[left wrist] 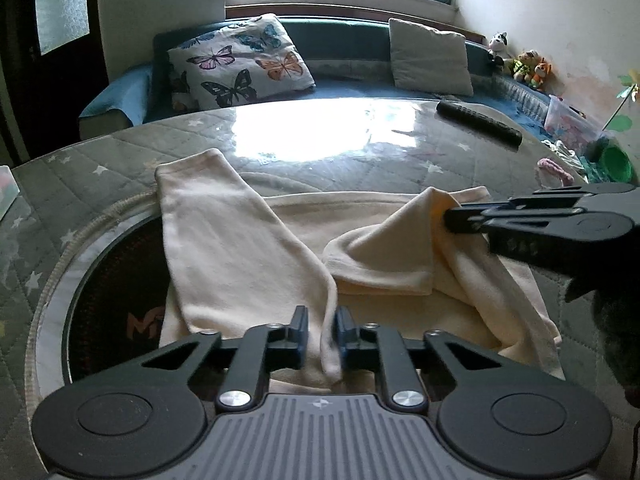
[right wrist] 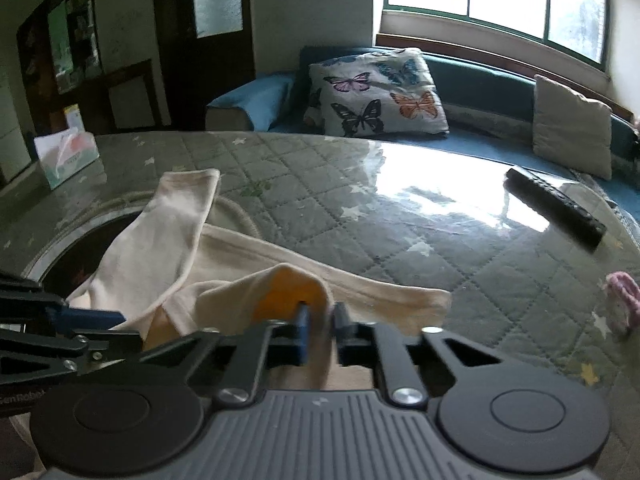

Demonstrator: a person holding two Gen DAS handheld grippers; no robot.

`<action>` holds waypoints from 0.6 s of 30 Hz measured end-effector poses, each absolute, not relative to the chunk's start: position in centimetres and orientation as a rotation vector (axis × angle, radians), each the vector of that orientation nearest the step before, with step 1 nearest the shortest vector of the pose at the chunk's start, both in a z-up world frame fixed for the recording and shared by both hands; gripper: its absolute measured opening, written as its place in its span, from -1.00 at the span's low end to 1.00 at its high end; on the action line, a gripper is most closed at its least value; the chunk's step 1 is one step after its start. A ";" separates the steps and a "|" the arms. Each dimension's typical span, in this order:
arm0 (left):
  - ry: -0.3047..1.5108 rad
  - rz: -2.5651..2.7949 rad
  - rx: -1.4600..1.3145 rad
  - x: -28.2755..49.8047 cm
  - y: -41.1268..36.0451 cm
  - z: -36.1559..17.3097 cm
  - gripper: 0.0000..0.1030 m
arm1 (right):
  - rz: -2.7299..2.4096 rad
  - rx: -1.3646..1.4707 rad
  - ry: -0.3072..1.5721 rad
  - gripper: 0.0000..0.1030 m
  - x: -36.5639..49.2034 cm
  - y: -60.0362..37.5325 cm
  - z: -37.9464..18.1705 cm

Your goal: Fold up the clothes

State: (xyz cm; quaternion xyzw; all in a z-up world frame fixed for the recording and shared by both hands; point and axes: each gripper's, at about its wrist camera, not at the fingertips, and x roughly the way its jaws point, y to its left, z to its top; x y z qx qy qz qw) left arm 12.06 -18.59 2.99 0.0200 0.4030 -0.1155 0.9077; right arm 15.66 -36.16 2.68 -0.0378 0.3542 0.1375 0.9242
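Broad open stretch of grey quilted, star-printed tabletop (right wrist: 304, 216) beyond the cream garment (left wrist: 248, 248), long black remote control (right wrist: 556, 209) blocking far right, tissue box (right wrist: 66, 156) far left, pink knitted piece (right wrist: 622, 300) near right edge

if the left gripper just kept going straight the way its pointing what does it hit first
The left gripper already pinches the cream garment; going straight on it would probably push into the folded sleeve just ahead, then slide over bare glossy table. Depth is uncertain.

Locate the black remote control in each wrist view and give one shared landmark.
Left wrist: remote control lies upper right on the quilted table, far side.
Right wrist: remote control lies at right, mid-height, on the table.
Shared landmark: butterfly pillow on the sofa behind.
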 end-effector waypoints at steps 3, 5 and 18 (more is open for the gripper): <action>0.822 -0.230 0.033 11.8 -18.1 3.3 -0.82 | 0.262 -0.045 0.700 -0.96 15.1 -37.3 3.4; 0.812 -0.219 0.027 11.4 -17.6 3.6 -0.87 | 0.237 -0.034 0.678 -0.96 14.3 -38.2 4.1; 0.779 -0.136 0.001 7.2 -13.4 5.1 -0.92 | -0.043 0.072 0.599 -0.96 4.6 -47.2 6.7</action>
